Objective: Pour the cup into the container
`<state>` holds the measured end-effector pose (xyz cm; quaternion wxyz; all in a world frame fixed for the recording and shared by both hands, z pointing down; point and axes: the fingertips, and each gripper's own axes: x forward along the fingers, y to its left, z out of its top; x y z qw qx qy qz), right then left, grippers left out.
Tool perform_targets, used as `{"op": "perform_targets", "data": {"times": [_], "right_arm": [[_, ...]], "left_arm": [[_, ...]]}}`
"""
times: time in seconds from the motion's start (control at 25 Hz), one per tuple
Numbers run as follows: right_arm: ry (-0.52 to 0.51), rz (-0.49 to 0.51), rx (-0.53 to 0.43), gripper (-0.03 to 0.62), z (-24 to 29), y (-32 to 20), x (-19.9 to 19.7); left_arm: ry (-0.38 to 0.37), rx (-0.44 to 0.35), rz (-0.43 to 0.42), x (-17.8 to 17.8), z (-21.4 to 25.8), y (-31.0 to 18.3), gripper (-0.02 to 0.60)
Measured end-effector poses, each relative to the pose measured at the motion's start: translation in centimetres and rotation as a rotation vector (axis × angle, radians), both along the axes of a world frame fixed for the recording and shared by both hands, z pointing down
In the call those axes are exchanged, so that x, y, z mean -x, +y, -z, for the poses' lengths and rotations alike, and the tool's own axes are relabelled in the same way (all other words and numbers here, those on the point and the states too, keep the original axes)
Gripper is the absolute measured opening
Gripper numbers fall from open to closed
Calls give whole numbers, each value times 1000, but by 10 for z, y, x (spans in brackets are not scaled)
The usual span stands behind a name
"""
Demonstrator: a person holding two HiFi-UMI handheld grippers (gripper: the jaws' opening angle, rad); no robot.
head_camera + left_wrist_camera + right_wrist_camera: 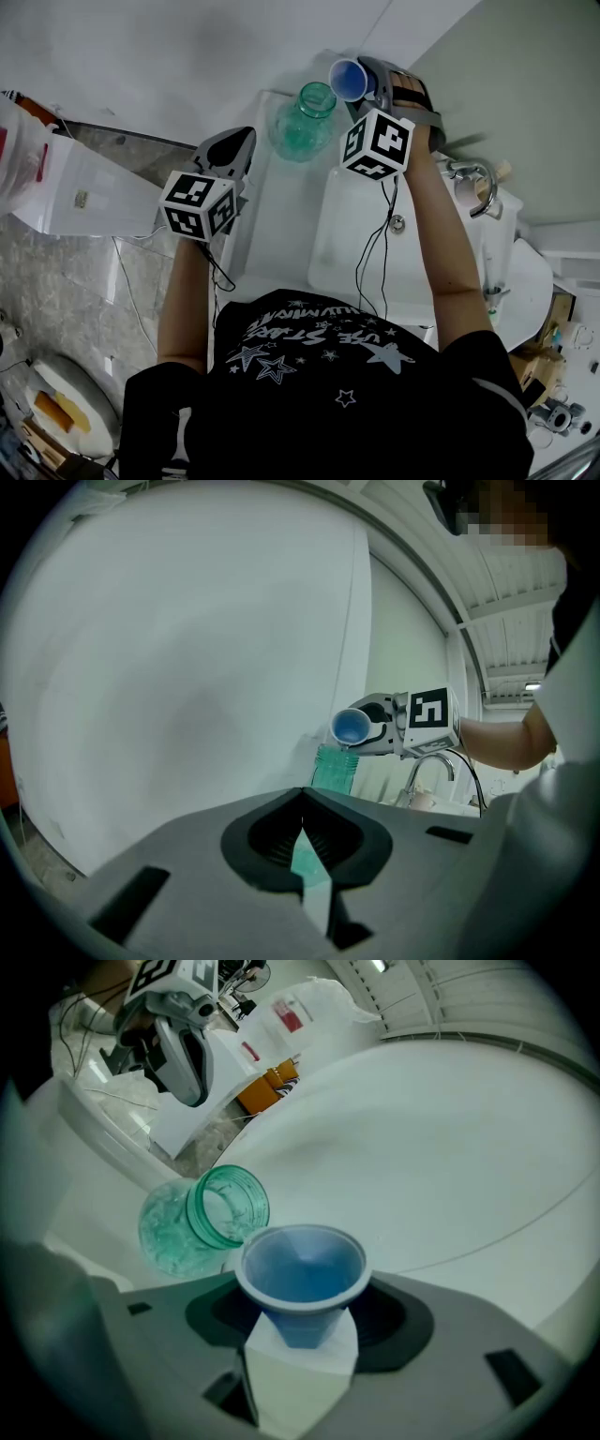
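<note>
Blue cup (pixel 300 1274) in right claw (pixel 302 1335) — tilted, just beside green jar (pixel 202 1218)

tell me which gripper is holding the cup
The right gripper: the blue cup sits between its jaws, tipped toward the green jar. The left gripper is shut on nothing.

The person wore a black short-sleeved T-shirt (pixel 328 394) printed with white stars and lettering. The grey plastic left gripper (pixel 228 150) and right gripper (pixel 367 81) each carried a white cube with black square markers (pixel 197 204), had black-lined jaws, and trailed thin black cables (pixel 370 253).
</note>
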<state>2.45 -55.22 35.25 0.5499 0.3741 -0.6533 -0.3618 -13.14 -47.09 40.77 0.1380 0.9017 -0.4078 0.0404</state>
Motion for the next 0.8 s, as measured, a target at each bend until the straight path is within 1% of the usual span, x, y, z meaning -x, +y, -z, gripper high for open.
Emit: {"op": "perform_targets", "data": {"times": [0.24,0.52,0.64,0.8], "right_arm": [[-40,-3,1,281,7,1,1],[-130,-21,52,280,5,4,6],[-199,-42,90,279,2,5,5],[-334,-85,150,279,-1,9,3]], "left_arm": [[1,-6,-3,-2,3,1,11],[1,-6,-4,-2,5,1,11],[3,-6,-3,0,5,2,11],[7,-2,-2,1,5,3,11]]}}
